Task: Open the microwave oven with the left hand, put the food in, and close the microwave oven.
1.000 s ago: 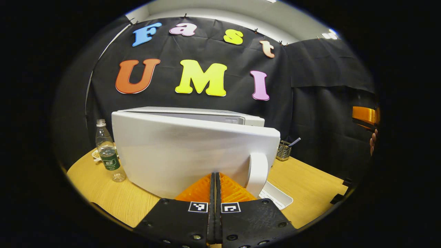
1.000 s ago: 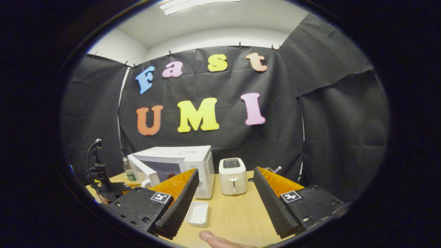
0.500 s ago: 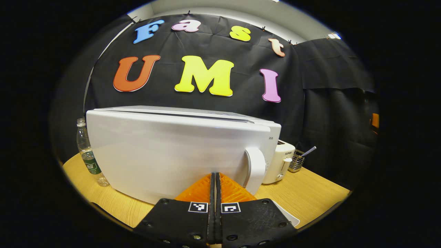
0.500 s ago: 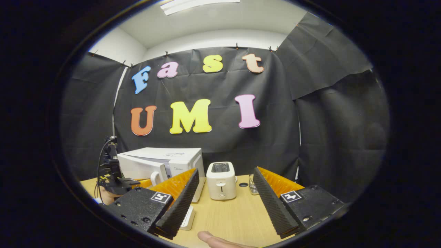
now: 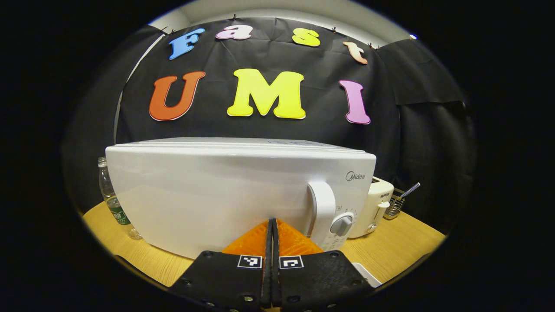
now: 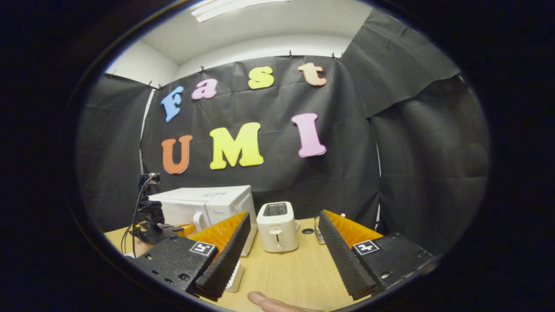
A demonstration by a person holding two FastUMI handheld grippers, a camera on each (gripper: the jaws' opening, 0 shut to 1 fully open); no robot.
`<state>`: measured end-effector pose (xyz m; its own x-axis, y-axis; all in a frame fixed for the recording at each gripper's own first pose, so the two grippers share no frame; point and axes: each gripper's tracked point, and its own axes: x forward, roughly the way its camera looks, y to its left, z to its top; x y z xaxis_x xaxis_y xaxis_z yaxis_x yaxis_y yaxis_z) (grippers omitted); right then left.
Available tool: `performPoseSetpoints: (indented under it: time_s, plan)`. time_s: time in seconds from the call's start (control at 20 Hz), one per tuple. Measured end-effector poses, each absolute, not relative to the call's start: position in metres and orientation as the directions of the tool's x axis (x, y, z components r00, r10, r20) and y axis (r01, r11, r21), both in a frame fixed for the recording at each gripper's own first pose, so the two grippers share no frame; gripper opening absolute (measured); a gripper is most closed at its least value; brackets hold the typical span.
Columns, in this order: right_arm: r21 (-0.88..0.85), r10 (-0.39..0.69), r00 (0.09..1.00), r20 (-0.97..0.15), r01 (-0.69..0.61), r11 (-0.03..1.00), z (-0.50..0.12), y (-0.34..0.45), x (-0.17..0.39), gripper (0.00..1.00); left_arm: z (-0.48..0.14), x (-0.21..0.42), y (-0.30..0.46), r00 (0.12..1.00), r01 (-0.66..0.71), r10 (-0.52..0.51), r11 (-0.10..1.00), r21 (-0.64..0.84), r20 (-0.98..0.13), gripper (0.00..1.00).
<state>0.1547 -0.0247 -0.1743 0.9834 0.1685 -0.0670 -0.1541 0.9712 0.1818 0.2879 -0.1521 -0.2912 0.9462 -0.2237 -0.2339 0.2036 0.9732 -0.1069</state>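
The white microwave [image 5: 217, 195] stands close in front in the left gripper view, its door flush with the body. The door handle [image 5: 323, 212] and a grey knob [image 5: 342, 225] sit at its right. My left gripper [image 5: 272, 222] is shut with nothing between its fingers, the tips at the door's lower front, just left of the handle. In the right gripper view the microwave [image 6: 208, 203] is farther off at the left, with the left gripper [image 6: 151, 223] in front of it. My right gripper [image 6: 285, 213] stands open and empty above the table.
A white toaster [image 6: 277, 225] stands right of the microwave, a wire utensil holder [image 5: 395, 204] beyond it. A water bottle [image 5: 110, 199] is left of the microwave. A white tray [image 6: 236, 275] lies on the wooden table [image 6: 286, 273]. A fingertip [image 6: 264, 299] shows at the bottom.
The microwave door swung from ajar to flush with the body, my shut left gripper following it in. The right gripper stayed open and drifted slightly.
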Motion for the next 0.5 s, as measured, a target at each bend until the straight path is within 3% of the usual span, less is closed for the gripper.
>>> performPoseSetpoints:
  time_s: [0.05, 0.1, 0.3, 0.35, 0.4, 0.45, 0.5]
  plan:
    - [0.189, 0.170, 0.982, -0.081, -0.152, 0.970, -0.178, -0.024, 0.156, 0.90, -0.289, 0.285, -0.154, 0.944, 0.196, -0.227, 0.970, -0.146, -0.238, 0.00]
    - [0.195, 0.172, 0.981, -0.090, -0.152, 0.969, -0.180, -0.023, 0.154, 1.00, -0.287, 0.289, -0.153, 0.947, 0.191, -0.224, 0.969, -0.156, -0.231, 0.01]
    - [0.194, 0.153, 0.984, -0.095, -0.133, 0.972, -0.172, -0.021, 0.143, 1.00, -0.293, 0.286, -0.154, 0.943, 0.190, -0.224, 0.970, -0.154, -0.246, 0.01]
    - [0.193, 0.148, 0.985, -0.094, -0.128, 0.973, -0.170, -0.019, 0.139, 0.89, -0.292, 0.288, -0.154, 0.942, 0.195, -0.228, 0.969, -0.152, -0.245, 0.01]
    - [0.192, 0.142, 0.985, -0.102, -0.120, 0.974, -0.170, -0.017, 0.133, 1.00, -0.293, 0.287, -0.154, 0.940, 0.201, -0.234, 0.968, -0.153, -0.247, 0.01]
    - [0.197, 0.140, 0.985, -0.100, -0.118, 0.973, -0.166, -0.015, 0.128, 0.89, -0.294, 0.287, -0.154, 0.938, 0.200, -0.238, 0.966, -0.166, -0.252, 0.01]
    - [0.203, 0.136, 0.986, -0.101, -0.113, 0.973, -0.163, -0.013, 0.123, 1.00, -0.291, 0.288, -0.156, 0.938, 0.200, -0.239, 0.965, -0.171, -0.252, 0.01]
